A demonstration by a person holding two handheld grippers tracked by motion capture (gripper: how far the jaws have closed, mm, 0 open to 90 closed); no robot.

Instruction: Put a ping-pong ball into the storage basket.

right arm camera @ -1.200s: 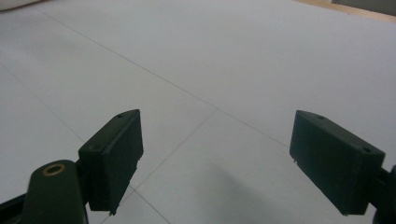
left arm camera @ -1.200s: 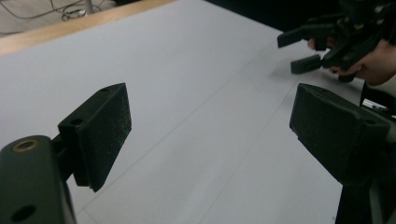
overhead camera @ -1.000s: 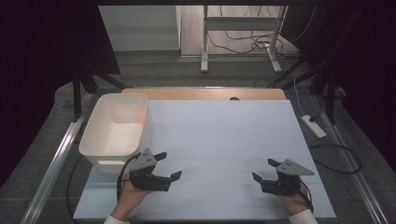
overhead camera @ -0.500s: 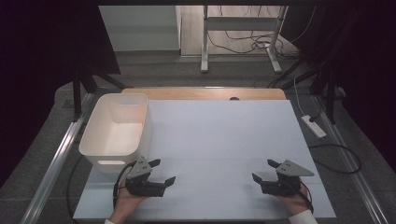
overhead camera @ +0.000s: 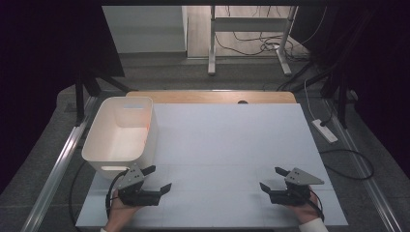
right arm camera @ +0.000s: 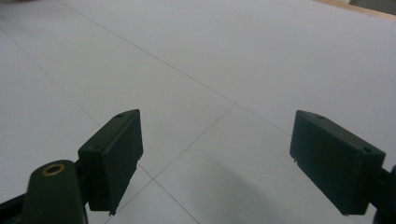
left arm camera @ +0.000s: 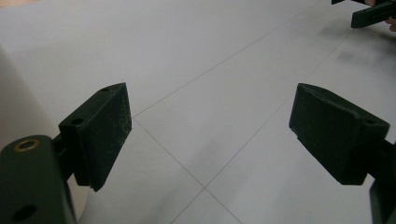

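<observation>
Holding both claws wide apart and empty at the near edge of the bench (overhead camera: 227,140), left claw (overhead camera: 155,180) just near of the white bin (overhead camera: 121,137) and right claw (overhead camera: 271,179) well apart, we judge no grasp begun, and next we need something to pick.

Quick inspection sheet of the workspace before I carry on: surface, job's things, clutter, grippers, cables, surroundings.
Surface: white table top with thin seam lines, wooden strip along the far edge.
Job's things: white bin at the left edge, nothing seen inside.
Clutter: nothing seen.
Grippers: left gripper open, nothing between its jaws, just near of the bin; right gripper open and holding nothing, at the near right.
Cables: black cable trails from the left gripper; power strip and a black lead on the floor at right.
Surroundings: grey floor, metal desk frame beyond, dark sides.
</observation>
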